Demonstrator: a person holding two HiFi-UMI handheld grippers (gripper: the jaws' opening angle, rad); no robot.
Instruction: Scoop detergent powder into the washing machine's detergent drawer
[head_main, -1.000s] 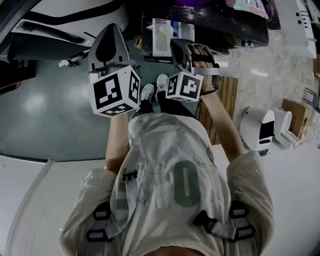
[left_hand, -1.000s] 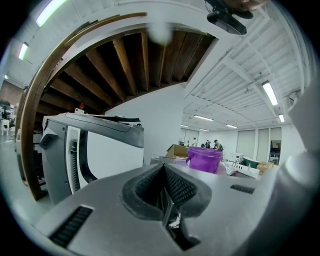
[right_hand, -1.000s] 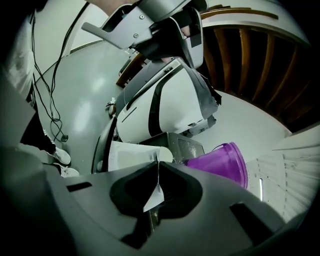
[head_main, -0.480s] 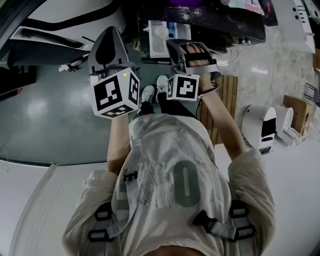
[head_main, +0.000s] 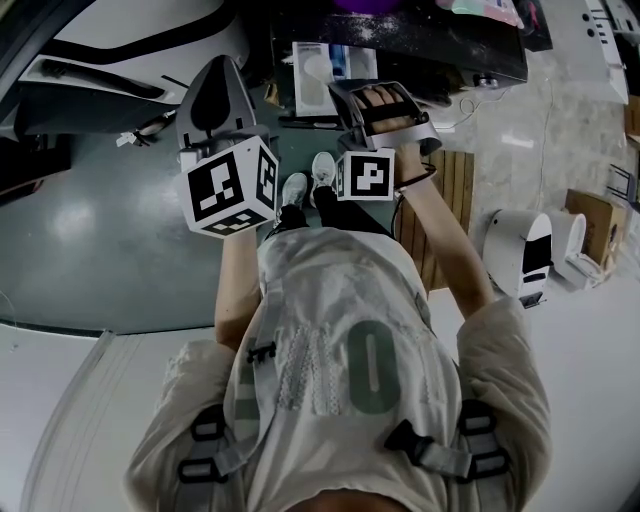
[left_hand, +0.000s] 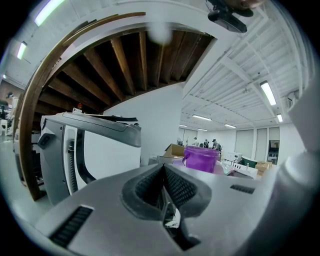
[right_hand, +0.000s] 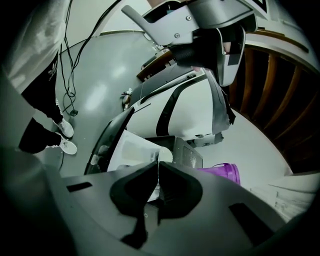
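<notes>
Head view: the right tongs have edged forward since a second ago, closer to the open detergent drawer just ahead. The left tongs have barely moved

Left gripper view: clenched on nothing, with a purple tub beyond

Right gripper view: clenched, no scoop held, the drawer just past the tips, so scooping looks not yet begun

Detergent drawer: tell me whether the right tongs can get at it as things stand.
Probably yes. The detergent drawer lies open straight ahead of the right tongs, and nothing shows in between. The tongs themselves are shut.
</notes>
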